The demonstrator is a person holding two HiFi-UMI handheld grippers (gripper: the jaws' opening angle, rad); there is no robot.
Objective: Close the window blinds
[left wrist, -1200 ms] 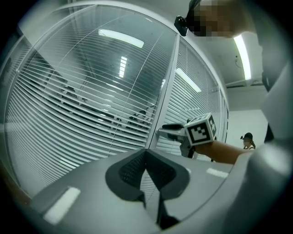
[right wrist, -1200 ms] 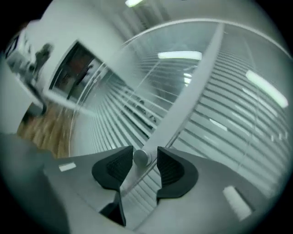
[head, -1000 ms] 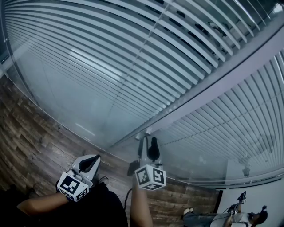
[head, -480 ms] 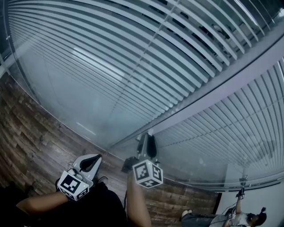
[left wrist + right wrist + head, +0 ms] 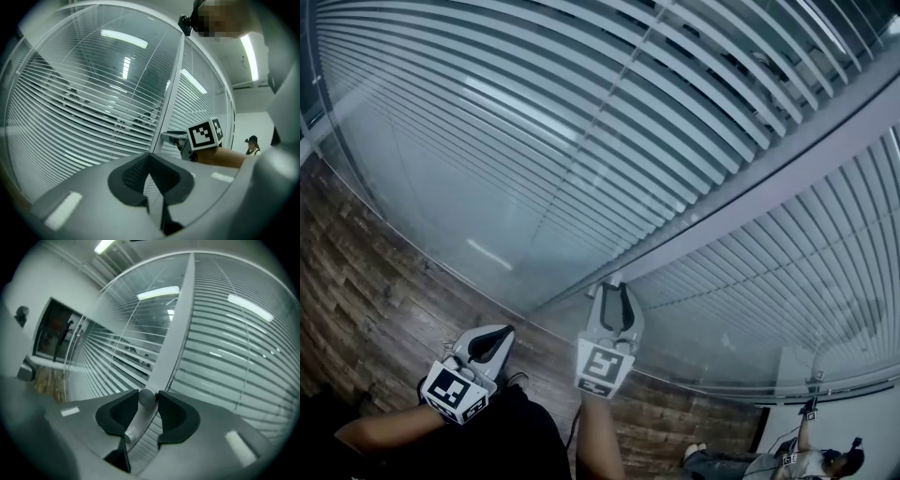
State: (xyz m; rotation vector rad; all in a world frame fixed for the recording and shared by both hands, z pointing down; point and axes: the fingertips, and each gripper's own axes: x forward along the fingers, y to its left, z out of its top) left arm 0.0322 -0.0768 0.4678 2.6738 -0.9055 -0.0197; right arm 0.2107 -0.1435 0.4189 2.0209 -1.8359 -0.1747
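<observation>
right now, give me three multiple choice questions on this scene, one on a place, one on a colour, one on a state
1. Where is the knob? A on the floor; B on the grey post; C on a desk.
2. What colour is the floor? A brown wood; B white; C red.
3. How is the left gripper? A shut, empty; B wide open; C shut on a cord.
Answers: B, the knob juts from the post; A, brown planks show; A, its pads meet with nothing between.
</observation>
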